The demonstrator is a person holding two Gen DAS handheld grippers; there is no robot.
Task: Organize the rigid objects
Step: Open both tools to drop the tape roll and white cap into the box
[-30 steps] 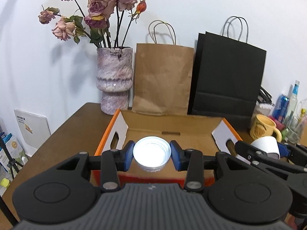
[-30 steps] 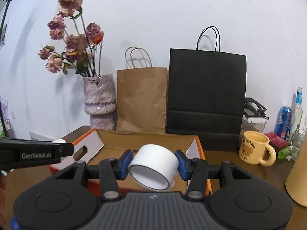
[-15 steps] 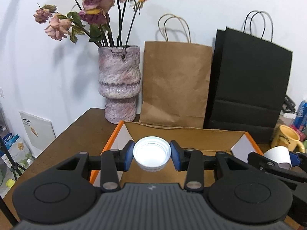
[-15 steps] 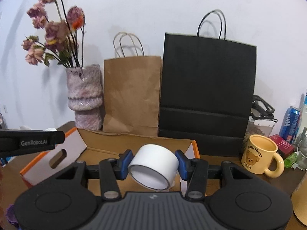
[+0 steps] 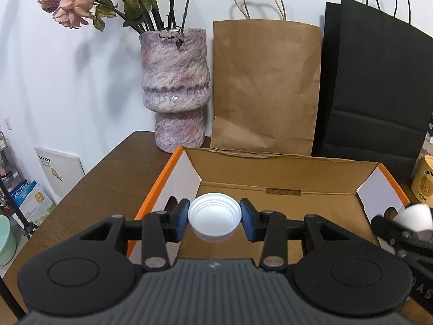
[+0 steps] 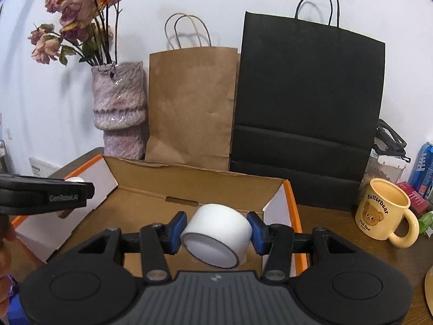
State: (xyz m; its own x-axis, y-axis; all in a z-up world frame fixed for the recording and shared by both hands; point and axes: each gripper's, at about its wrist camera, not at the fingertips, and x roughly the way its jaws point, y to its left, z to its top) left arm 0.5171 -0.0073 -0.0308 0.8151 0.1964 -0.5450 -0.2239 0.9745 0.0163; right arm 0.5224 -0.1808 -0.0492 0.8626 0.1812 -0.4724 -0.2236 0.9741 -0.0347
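Left gripper (image 5: pixel 214 220) is clamping a small white ribbed plastic lid (image 5: pixel 214 216), right gripper (image 6: pixel 216 228) is grasping a white tape roll (image 6: pixel 216 234); both are hanging over the open orange-edged cardboard box (image 5: pixel 284 168) just ahead, below the fingers.

Both devices seen from their own wrist cameras. We see the left hand-held gripper (image 5: pixel 214 218) tilted forward and downward, its two blue pads (image 5: pixel 182 218) pressed against opposite sides of a white cap (image 5: pixel 214 216). We see the right hand-held gripper (image 6: pixel 217 228) at a similar downward tilt, its pads clamped on a white tape roll (image 6: pixel 216 234) that lies tilted between them. In the right view the left device appears side-on at the left edge, with part of a hand (image 6: pixel 8 243) below it
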